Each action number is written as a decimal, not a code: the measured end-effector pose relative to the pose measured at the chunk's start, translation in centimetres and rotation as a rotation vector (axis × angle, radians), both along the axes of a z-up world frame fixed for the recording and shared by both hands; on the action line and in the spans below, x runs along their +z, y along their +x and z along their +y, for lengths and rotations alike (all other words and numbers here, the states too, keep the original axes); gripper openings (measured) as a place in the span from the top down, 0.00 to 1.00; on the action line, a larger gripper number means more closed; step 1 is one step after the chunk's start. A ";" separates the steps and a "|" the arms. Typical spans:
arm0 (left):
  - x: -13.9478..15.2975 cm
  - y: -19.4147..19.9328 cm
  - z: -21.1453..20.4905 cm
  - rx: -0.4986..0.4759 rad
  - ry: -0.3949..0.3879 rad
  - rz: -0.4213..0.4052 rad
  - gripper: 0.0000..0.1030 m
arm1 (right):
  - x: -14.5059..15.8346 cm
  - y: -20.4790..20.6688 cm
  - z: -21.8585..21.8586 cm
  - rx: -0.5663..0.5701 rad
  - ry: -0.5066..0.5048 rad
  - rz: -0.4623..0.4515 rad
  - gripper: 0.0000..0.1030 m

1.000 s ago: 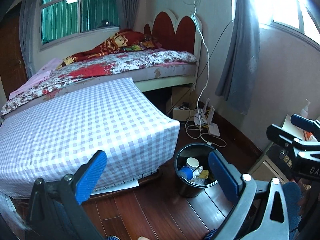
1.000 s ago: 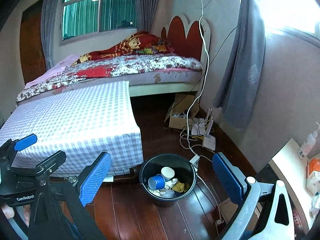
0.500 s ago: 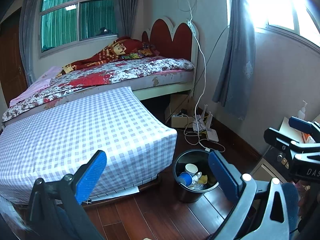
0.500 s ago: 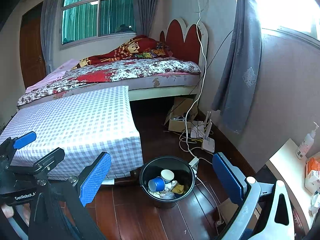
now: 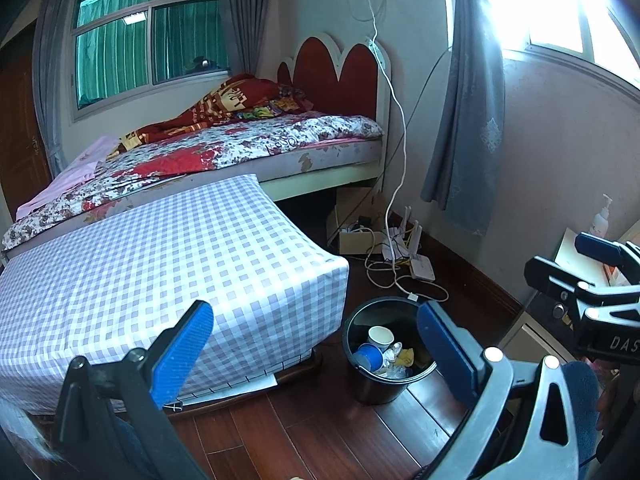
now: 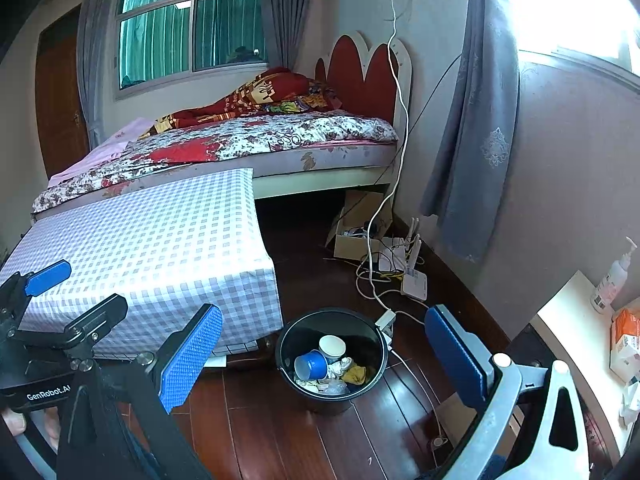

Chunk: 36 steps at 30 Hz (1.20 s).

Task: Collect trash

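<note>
A black round trash bin (image 5: pixel 370 384) stands on the wooden floor beside the checked table; it also shows in the right wrist view (image 6: pixel 288 364). It holds a white paper cup (image 6: pixel 332 347), a blue cup (image 6: pixel 311 365) and crumpled wrappers (image 6: pixel 354 372). My left gripper (image 5: pixel 316 344) is open and empty, held above the floor near the bin. My right gripper (image 6: pixel 324 354) is open and empty, above the bin. The left gripper also shows at the left edge of the right wrist view (image 6: pixel 64 308), and the right gripper at the right edge of the left wrist view (image 5: pixel 580 276).
A table with a purple checked cloth (image 5: pixel 160 264) stands left of the bin. A bed (image 5: pixel 240 148) lies behind. Cables, a router (image 6: pixel 414 284) and a cardboard box (image 6: pixel 356 236) lie on the floor by the wall. A white desk (image 6: pixel 568 320) with a bottle stands right.
Both grippers have risen and drawn back a little; the bin sits lower and smaller in both views. Both stay open and empty.
</note>
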State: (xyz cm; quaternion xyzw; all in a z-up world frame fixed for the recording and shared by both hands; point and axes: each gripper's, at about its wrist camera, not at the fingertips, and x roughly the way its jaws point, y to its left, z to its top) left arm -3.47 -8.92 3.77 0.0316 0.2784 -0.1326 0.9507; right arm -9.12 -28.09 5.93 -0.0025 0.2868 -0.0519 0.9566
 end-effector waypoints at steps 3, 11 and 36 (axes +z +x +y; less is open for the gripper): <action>0.0 -0.1 0.0 -0.001 0.001 0.001 0.01 | 0.0 -0.1 0.1 -0.001 -0.003 -0.001 0.01; -0.1 0.0 0.0 -0.001 0.002 0.001 0.01 | 0.0 -0.1 0.2 -0.001 -0.005 0.003 0.01; -0.4 -0.2 0.5 -0.005 0.007 0.010 0.01 | -0.5 0.1 0.2 0.004 -0.001 0.013 0.01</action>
